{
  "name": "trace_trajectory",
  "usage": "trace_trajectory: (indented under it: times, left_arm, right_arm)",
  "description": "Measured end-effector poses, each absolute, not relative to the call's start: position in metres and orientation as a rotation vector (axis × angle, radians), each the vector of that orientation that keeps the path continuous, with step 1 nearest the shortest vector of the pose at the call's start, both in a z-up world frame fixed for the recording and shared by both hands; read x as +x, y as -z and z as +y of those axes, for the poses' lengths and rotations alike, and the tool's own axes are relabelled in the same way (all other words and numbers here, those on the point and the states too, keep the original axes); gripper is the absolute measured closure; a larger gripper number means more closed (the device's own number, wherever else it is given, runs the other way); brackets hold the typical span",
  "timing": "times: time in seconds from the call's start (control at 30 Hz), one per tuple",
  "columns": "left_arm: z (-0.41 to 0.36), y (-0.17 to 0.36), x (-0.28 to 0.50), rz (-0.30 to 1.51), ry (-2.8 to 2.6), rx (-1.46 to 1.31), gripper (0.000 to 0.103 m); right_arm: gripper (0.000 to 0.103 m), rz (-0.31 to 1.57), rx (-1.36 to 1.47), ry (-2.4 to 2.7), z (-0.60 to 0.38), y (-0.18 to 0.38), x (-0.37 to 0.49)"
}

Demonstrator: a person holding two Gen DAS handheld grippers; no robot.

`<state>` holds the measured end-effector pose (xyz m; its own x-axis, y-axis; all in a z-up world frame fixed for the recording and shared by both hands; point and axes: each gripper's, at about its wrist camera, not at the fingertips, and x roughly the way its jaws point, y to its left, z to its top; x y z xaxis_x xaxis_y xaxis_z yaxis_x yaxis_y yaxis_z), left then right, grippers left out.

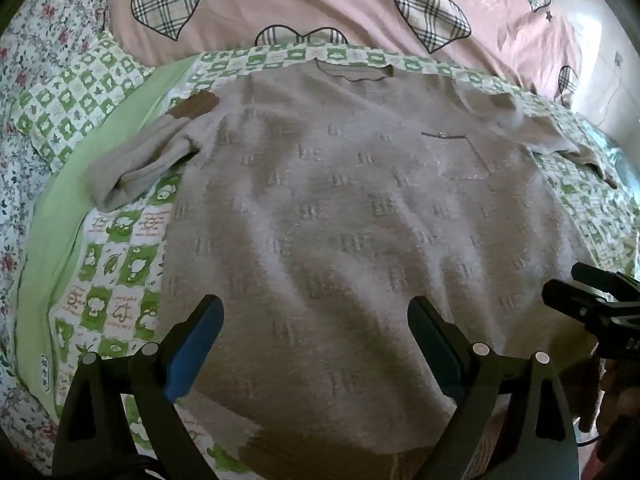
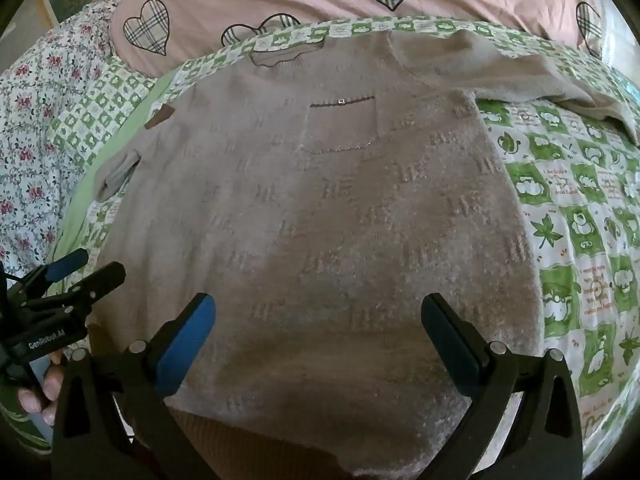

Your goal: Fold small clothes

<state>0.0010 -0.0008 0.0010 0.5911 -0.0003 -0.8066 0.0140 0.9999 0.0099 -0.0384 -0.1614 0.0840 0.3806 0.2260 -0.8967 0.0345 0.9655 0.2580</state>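
1. bed covered by green-and-white checked sheet (image 1: 120, 240) with cartoon print, plain green band along its left edge
2. grey-brown knit sweater (image 1: 340, 220) spread flat on the sheet, front up, chest pocket showing, both sleeves out to the sides
3. pink quilt with plaid hearts (image 1: 320, 4) bunched behind the collar
4. floral fabric (image 1: 36, 48) at far left

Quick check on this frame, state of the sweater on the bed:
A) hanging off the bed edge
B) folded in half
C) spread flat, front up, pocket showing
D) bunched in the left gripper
C. The sweater lies spread over the green checked sheet with its chest pocket facing up, and both the left gripper and the right gripper hover open above its hem, holding nothing.
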Motion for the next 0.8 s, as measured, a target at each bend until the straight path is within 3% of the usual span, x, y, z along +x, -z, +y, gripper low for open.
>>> trace_trajectory:
  times: [0.8]
  left_arm:
    - [-0.0039, -0.0039, -0.0021, 0.921, 0.029, 0.016, 0.009]
  right_arm:
    - [0.001, 1.176, 0.253, -0.126, -0.1592, -0.0840, -0.0385]
